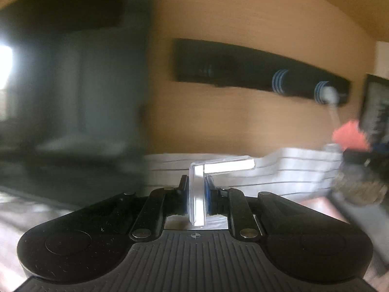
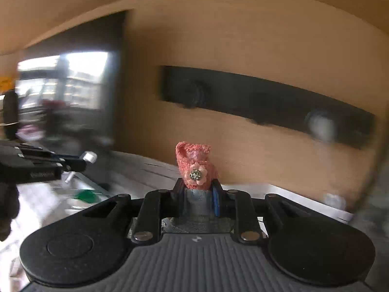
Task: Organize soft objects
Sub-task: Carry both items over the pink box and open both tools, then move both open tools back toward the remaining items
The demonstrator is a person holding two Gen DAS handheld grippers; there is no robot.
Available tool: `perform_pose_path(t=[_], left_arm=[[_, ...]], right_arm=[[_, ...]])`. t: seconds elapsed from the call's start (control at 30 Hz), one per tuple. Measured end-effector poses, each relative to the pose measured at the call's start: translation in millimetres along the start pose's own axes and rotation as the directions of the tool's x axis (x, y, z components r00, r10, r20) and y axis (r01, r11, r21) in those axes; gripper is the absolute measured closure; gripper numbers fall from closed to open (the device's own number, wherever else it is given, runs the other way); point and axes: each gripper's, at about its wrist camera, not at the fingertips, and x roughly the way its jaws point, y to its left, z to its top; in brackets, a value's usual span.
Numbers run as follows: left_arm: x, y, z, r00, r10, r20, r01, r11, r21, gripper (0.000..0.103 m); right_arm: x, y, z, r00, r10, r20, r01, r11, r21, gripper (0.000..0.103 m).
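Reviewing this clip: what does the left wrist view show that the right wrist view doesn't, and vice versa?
Only the left wrist view shows the left tool shut on a clear angled plastic piece up close, plus striped white fabric behind it. Only the right wrist view shows the right tool shut on a coral knitted item with its flower brooch, and a bright window. Both show the tan wall with its long black panel.
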Motion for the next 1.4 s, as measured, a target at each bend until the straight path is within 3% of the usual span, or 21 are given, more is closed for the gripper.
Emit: perform_pose_path(t=[0.1, 0.17, 0.23, 0.3, 0.37, 0.4, 0.5, 0.6, 0.8, 0.97, 1.1, 1.2, 1.27, 1.4], left_arm=[[32.9, -44.2, 11.7, 0.992, -0.121, -0.043, 0.122, 0.992, 0.012, 0.088], [56.4, -72.6, 18.6, 0.977, -0.194, -0.092, 0.197, 0.98, 0.02, 0.087], [83.2, -99.5, 24.5, 0.946, -0.278, -0.167, 0.278, 0.96, -0.028, 0.087], [115.7, -119.0, 24.4, 0.884, -0.367, -0.289, 0.342, 0.93, -0.138, 0.086], [140.6, -137.2, 12.1, 0.849, -0.389, -0.359, 0.343, 0.921, -0.186, 0.087], [147.4, -141.6, 4.4, 0.846, -0.378, -0.377, 0.337, 0.926, -0.172, 0.086], [158.5, -163.4, -22.5, 0.86, -0.276, -0.429, 0.288, 0.957, -0.039, 0.086], [156.4, -173.9, -39.0, 0.867, -0.245, -0.434, 0.289, 0.957, 0.036, 0.086], [111.4, -152.8, -42.3, 0.901, -0.291, -0.322, 0.302, 0.953, -0.019, 0.086], [57.2, -113.0, -56.3, 0.936, -0.273, -0.221, 0.26, 0.962, -0.089, 0.086], [16.7, -66.2, -86.6, 0.969, -0.183, -0.167, 0.159, 0.976, -0.148, 0.086], [-5.9, -28.0, -113.5, 0.984, -0.037, -0.173, 0.008, 0.987, -0.164, 0.086], [-16.2, 1.6, -132.1, 0.975, 0.072, -0.21, -0.115, 0.972, -0.204, 0.086], [-31.1, 49.4, -156.6, 0.941, 0.212, -0.265, -0.289, 0.91, -0.296, 0.086]], right_arm=[[1.5, -37.3, -18.9, 0.995, -0.093, -0.034, 0.094, 0.995, 0.039, 0.081], [7.4, -60.2, -33.6, 0.989, -0.13, -0.068, 0.136, 0.987, 0.084, 0.081], [12.1, -77.9, -44.1, 0.984, -0.149, -0.096, 0.159, 0.981, 0.109, 0.081], [20.2, -88.8, -57.1, 0.983, -0.135, -0.126, 0.151, 0.98, 0.131, 0.075], [28.0, -93.1, -71.3, 0.98, -0.113, -0.164, 0.137, 0.98, 0.146, 0.049], [28.2, -94.5, -78.1, 0.978, -0.115, -0.173, 0.141, 0.979, 0.148, 0.045], [26.2, -86.9, -94.8, 0.978, -0.108, -0.181, 0.132, 0.983, 0.128, 0.041], [14.2, -88.2, -108.4, 0.975, -0.112, -0.19, 0.137, 0.983, 0.12, 0.037], [14.5, -80.1, -124.6, 0.971, -0.06, -0.231, 0.098, 0.983, 0.157, 0.037], [6.3, -56.6, -132.6, 0.972, -0.017, -0.233, 0.046, 0.991, 0.123, 0.035], [0.6, -26.2, -140.7, 0.969, 0.011, -0.246, 0.001, 0.999, 0.048, 0.035], [-1.6, 2.2, -147.0, 0.964, 0.05, -0.263, -0.055, 0.998, -0.014, 0.035], [-1.9, 22.1, -149.5, 0.956, 0.08, -0.281, -0.098, 0.994, -0.051, 0.034], [2.6, 62.3, -154.6, 0.943, 0.125, -0.309, -0.17, 0.978, -0.123, 0.034]])
